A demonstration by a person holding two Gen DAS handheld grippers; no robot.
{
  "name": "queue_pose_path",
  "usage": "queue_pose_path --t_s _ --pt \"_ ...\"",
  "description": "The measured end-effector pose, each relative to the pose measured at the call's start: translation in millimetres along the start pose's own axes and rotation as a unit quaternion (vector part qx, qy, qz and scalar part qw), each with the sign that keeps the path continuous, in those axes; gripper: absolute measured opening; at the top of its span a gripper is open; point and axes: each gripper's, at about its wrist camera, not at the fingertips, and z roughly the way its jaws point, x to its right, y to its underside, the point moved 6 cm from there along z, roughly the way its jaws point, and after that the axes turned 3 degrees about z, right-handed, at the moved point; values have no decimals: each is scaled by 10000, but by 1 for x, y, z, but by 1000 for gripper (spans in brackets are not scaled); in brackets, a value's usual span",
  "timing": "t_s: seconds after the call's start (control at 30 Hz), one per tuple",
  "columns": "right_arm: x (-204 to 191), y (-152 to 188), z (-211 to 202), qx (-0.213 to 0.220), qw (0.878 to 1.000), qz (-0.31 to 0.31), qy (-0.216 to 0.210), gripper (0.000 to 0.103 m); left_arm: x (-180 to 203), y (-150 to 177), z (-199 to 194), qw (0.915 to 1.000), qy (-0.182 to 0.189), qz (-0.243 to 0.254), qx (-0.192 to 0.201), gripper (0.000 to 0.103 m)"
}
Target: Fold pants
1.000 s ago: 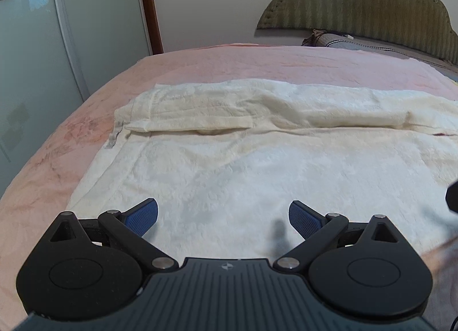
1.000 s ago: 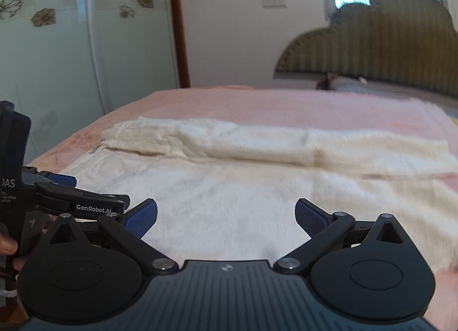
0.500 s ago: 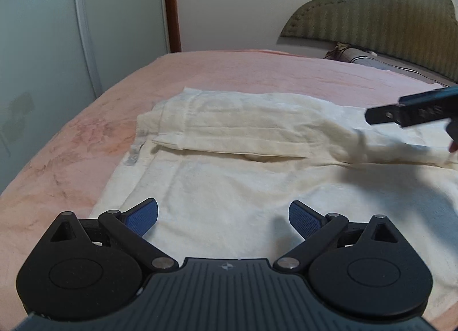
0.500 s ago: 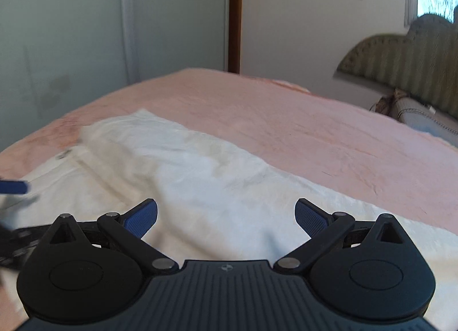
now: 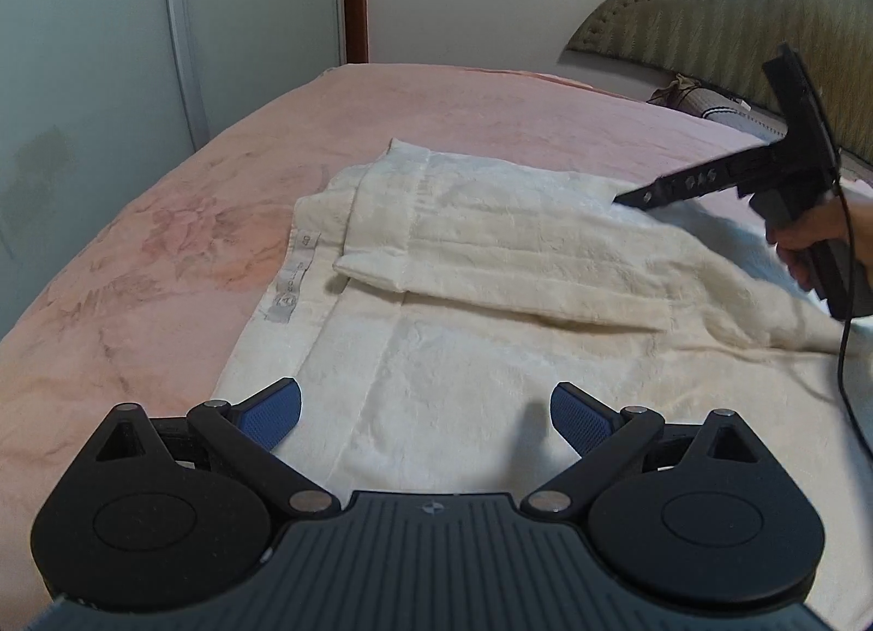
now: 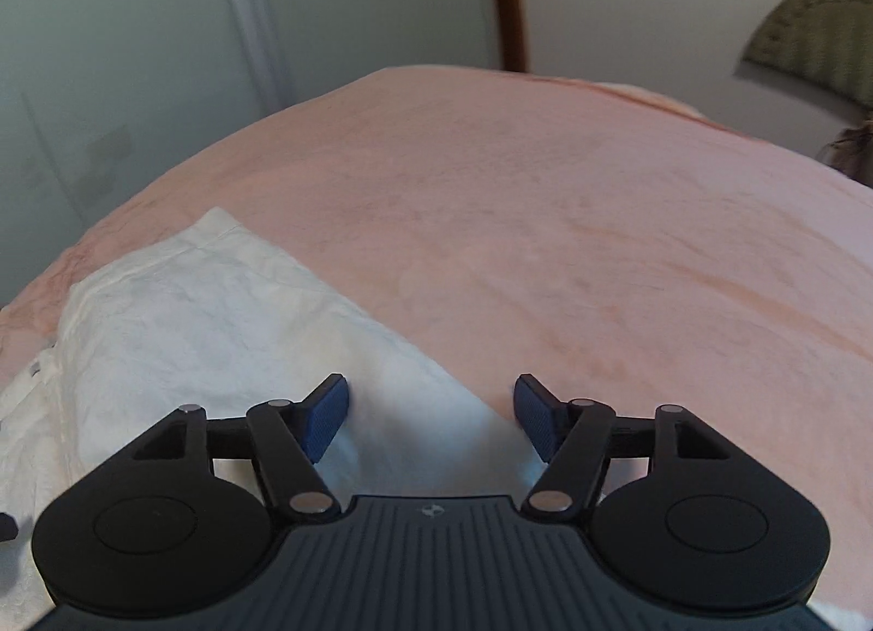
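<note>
Cream pants half-folded on the pink bed

The cream textured fabric pants [image 5: 491, 314] lie flat on the pink bedspread [image 5: 163, 249], long axis running 9 to 3 o'clock, waistband at 9. The left tool [image 5: 425, 415] hovers wide open, empty; the right tool [image 6: 431, 415] is closing astride the far fold edge.

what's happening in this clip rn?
A person is folding cream pants on a pink bedspread with two handheld grippers. One fold already lies across the top. The right gripper is at the far edge of the folded part, jaws closing with fabric between them, not yet pinched. The left gripper hovers open over the near side, holding nothing.
</note>
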Motion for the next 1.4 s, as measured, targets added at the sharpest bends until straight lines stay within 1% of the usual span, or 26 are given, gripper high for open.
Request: queue_pose_path --t_s 0.07,0.13,0.17,0.23,0.3,0.37,0.43,0.5,0.6,0.67,0.73,0.77,0.83,0.9,0.97,1.03,1.07,1.1,1.13,1.17,1.2,1.23,1.27,1.3,1.37,1.4 --pt "-9 -3 8 -90 9994 -332 -40 51 -5 -11 8 9998 111 -141 -97 99" --pt "-21 -4 7 -84 9977 -674 -36 29 -12 -23 16 9988 241 -386 -184 99" --pt "-26 -3 4 -26 9963 -856 18 21 -16 -29 21 9975 337 -577 -239 99" --pt "-41 2 -6 171 9909 -1309 249 15 -26 -43 29 9916 617 -1094 -321 98" --pt "-59 10 -18 388 9789 -1916 598 13 -33 -56 35 9802 1054 -1637 -352 98" --pt "-81 21 -30 611 9630 -2481 852 12 -38 -70 40 9659 1450 -2113 -383 99" --pt "-102 37 -45 795 9410 -3089 1129 12 -39 -84 46 9555 1642 -2407 -453 99" --pt "-123 55 -59 951 9155 -3669 1347 12 -37 -98 49 9503 1846 -2471 -427 99" --pt "-145 81 -76 1100 8885 -4203 1475 12 -30 -116 58 9417 2144 -2540 -517 99" --pt "-154 94 -84 1180 8760 -4430 1499 12 -24 -125 69 9415 2180 -2492 -621 100" --pt "-162 103 -86 1256 8609 -4663 1602 12 -16 -132 84 9421 2155 -2394 -929 100" --pt "-165 107 -87 1290 8513 -4803 1671 12 -12 -135 92 9392 2243 -2342 -1126 100" --pt "-169 118 -89 1335 8294 -5102 1843 12 -2 -135 111 9280 2462 -2264 -1644 101" --pt "-174 125 -84 1337 8072 -5388 2006 12 2 -135 126 9170 2532 -2354 -1987 101" --pt "-173 131 -82 1325 7879 -5619 2144 12 5 -134 136 9141 2502 -2346 -2162 98" --pt "-172 133 -75 1325 7794 -5714 2204 12 6 -133 142 9150 2403 -2382 -2196 85" --pt "-174 134 -76 1329 7770 -5736 2225 12 8 -132 145 9134 2431 -2353 -2263 83" --pt "-177 135 -76 1348 7754 -5746 2245 12 12 -130 148 9089 2521 -2314 -2384 73" --pt "-176 133 -76 1361 7753 -5742 2254 12 14 -127 151 9038 2590 -2310 -2506 55" --pt "-175 133 -77 1366 7760 -5728 2261 12 15 -125 152 9036 2513 -2297 -2600 45" --pt "-177 134 -77 1376 7767 -5710 2277 12 13 -123 152 9087 2390 -2273 -2558 25" --pt "-177 134 -77 1373 7776 -5689 2299 12 11 -122 149 9110 2379 -2299 -2461 16" --pt "-176 134 -77 1374 7788 -5664 2317 12 8 -121 143 9139 2395 -2350 -2287 14" --pt "-176 133 -77 1391 7808 -5631 2322 12 6 -121 135 9209 2331 -2321 -2090 11" --pt "-176 133 -79 1408 7865 -5556 2298 11 3 -119 107 9424 2167 -2075 -1480 10" --pt "-176 132 -78 1389 7938 -5477 2250 12 2 -118 90 9524 2084 -1921 -1127 9"
